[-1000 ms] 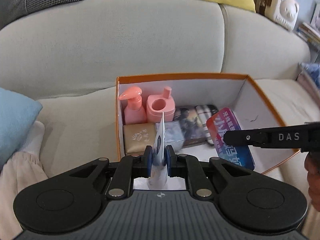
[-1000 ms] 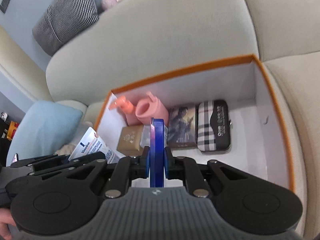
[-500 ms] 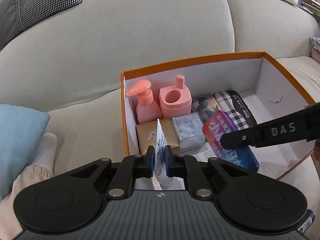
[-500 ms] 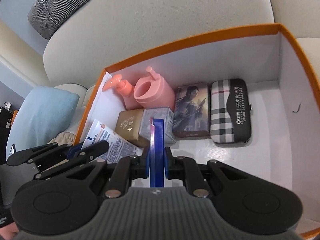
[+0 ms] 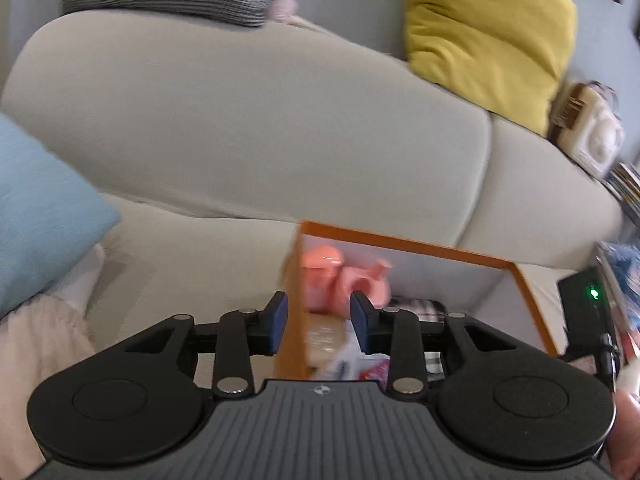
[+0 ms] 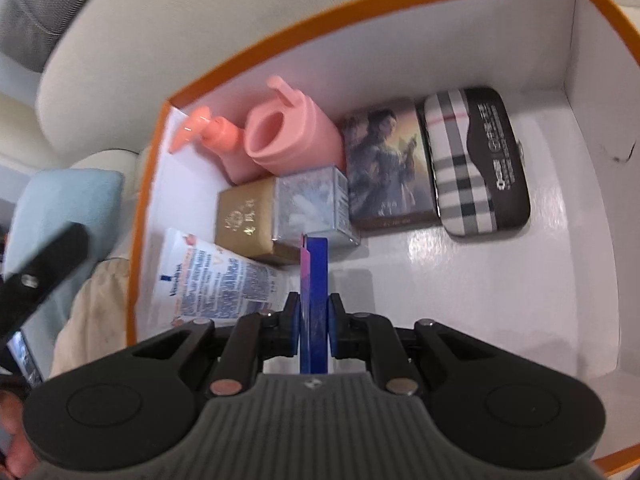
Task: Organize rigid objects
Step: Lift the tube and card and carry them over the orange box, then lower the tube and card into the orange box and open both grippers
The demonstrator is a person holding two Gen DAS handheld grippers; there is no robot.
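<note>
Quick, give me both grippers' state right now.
Left gripper: open, holding nothing.
Right gripper: shut on the blue tin, held edge-on over the box.

box [image 6: 360,16] orange rim, white inside | pump bottle [image 6: 216,136] pink | case [image 6: 476,160] plaid | cushion [image 5: 492,36] yellow

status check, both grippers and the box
Left hand-held gripper open, empty. Right hand-held gripper shut on blue tin, over box. Tube lies inside. Floor ahead bare.
</note>
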